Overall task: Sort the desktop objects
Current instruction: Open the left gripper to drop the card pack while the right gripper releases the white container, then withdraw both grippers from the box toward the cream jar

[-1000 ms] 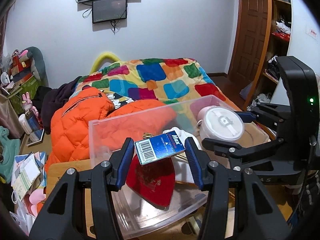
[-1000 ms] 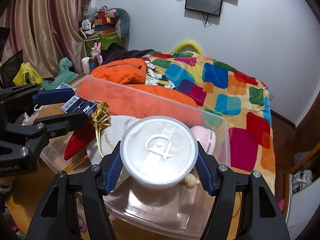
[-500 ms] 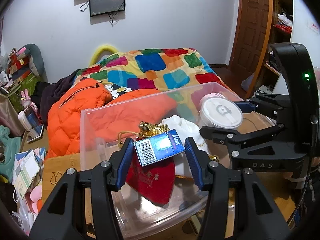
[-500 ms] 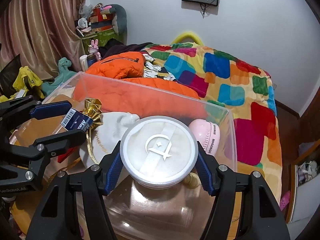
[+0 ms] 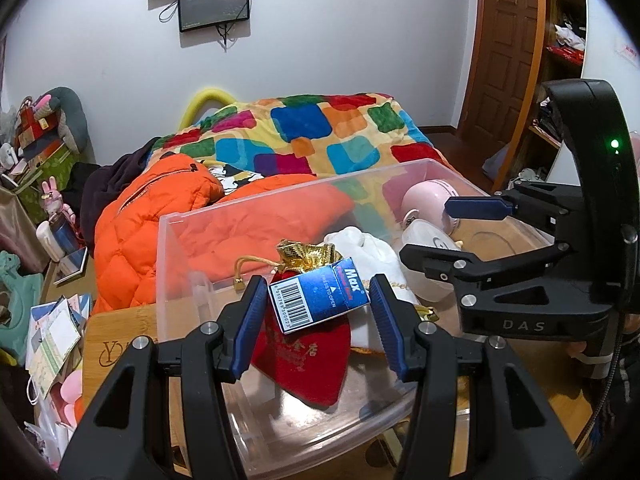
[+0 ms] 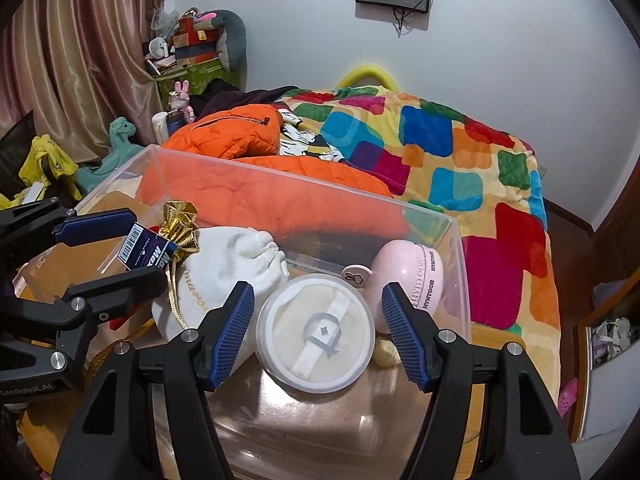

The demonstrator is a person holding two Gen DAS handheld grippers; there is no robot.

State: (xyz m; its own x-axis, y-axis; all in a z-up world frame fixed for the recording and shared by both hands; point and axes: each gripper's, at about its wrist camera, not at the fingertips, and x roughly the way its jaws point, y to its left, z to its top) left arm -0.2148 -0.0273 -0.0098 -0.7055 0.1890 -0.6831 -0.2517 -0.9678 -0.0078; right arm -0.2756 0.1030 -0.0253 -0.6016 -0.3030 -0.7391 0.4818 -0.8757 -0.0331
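Observation:
A clear plastic bin (image 5: pixel 176 240) (image 6: pixel 460 264) stands on the wooden table. My left gripper (image 5: pixel 318 314) is shut on a small blue Max box (image 5: pixel 318 300) and holds it above the bin, over a red pouch (image 5: pixel 304 356); the box also shows in the right wrist view (image 6: pixel 146 252). My right gripper (image 6: pixel 316 334) is open over the bin. The round white puff case (image 6: pixel 316 338) lies in the bin between its fingers, apart from both pads. A white drawstring bag (image 6: pixel 224 276) and a pink round case (image 6: pixel 408 276) also lie in the bin.
An orange jacket (image 5: pixel 148 232) and a bed with a coloured quilt (image 5: pixel 320 136) lie behind the bin. Papers and toys (image 5: pixel 52 328) crowd the left edge of the table. A wooden door (image 5: pixel 504 52) and shelves stand at the right.
My right gripper has opened and let go of the white puff case, which now lies in the bin. My left gripper still holds the blue box, slightly lower over the bin.

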